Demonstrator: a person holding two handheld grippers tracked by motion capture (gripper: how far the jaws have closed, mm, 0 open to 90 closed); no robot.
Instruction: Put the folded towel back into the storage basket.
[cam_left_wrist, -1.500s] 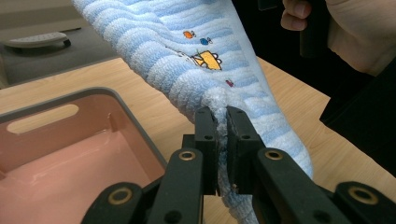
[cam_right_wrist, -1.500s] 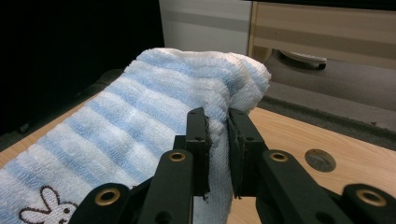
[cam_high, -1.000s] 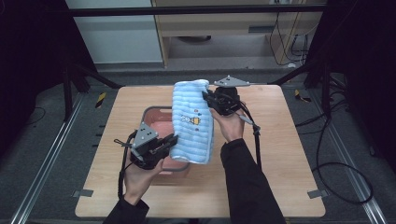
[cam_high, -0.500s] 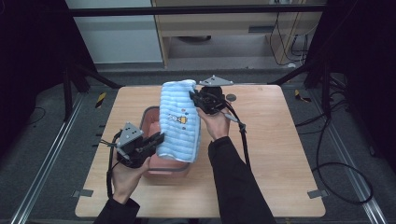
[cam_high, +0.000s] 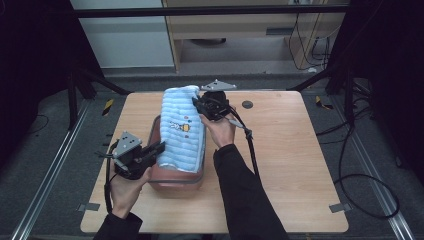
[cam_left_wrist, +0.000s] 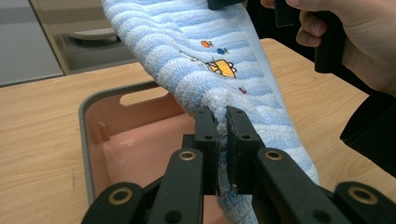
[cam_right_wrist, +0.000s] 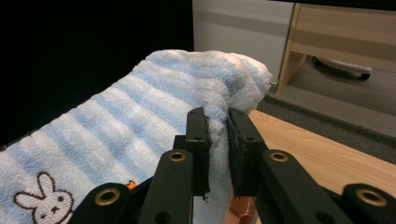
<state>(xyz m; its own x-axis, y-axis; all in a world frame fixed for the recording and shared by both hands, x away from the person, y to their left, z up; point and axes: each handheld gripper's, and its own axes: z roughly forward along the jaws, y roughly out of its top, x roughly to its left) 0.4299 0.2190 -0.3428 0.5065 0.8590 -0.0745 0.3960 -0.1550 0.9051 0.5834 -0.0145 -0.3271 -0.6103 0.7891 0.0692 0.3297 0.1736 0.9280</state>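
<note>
A light-blue striped towel (cam_high: 181, 129) with a rabbit picture hangs stretched over a pink basin (cam_high: 176, 176) on the table. My left gripper (cam_high: 159, 148) is shut on the towel's near left edge (cam_left_wrist: 219, 100), low by the basin's left rim. My right gripper (cam_high: 196, 103) is shut on the towel's far edge (cam_right_wrist: 218, 119), held higher above the basin's back. The towel (cam_right_wrist: 116, 126) slopes down from the right gripper to the left one and hides much of the basin's inside (cam_left_wrist: 140, 140).
The wooden table (cam_high: 295, 150) has free room right of the basin. A small dark round thing (cam_high: 247, 104) lies on the table near its far edge. A cable (cam_high: 250, 145) trails from the right gripper along the forearm. Dark floor and metal rails surround the table.
Both grippers moved left with the towel. The towel now hangs more over the basin, and the left gripper has gone lower and farther left.
</note>
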